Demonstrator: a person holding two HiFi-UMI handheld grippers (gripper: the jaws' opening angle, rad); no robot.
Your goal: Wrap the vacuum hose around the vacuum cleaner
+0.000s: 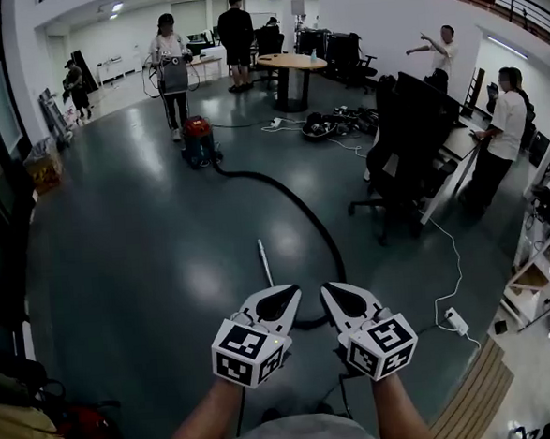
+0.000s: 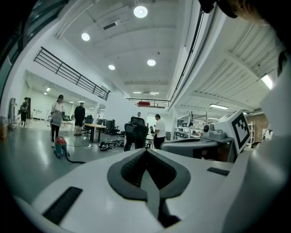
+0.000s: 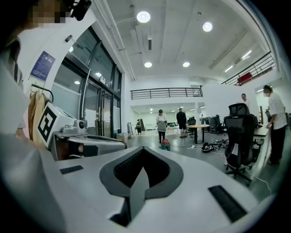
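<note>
A small red and blue vacuum cleaner [image 1: 198,140] stands far off on the dark floor; it also shows small in the left gripper view [image 2: 60,147] and the right gripper view [image 3: 165,144]. Its black hose [image 1: 298,207] snakes from it toward me, ending near a thin metal wand [image 1: 265,261] on the floor. My left gripper [image 1: 286,296] and right gripper [image 1: 329,291] are held side by side in front of me, well short of the vacuum. Both are shut with nothing between the jaws.
A person [image 1: 171,71] stands just behind the vacuum. Black office chairs [image 1: 403,149] and a desk with people [image 1: 504,132] are at the right. A white power strip [image 1: 456,321] with its cable lies at the lower right. A round table [image 1: 292,67] stands at the back.
</note>
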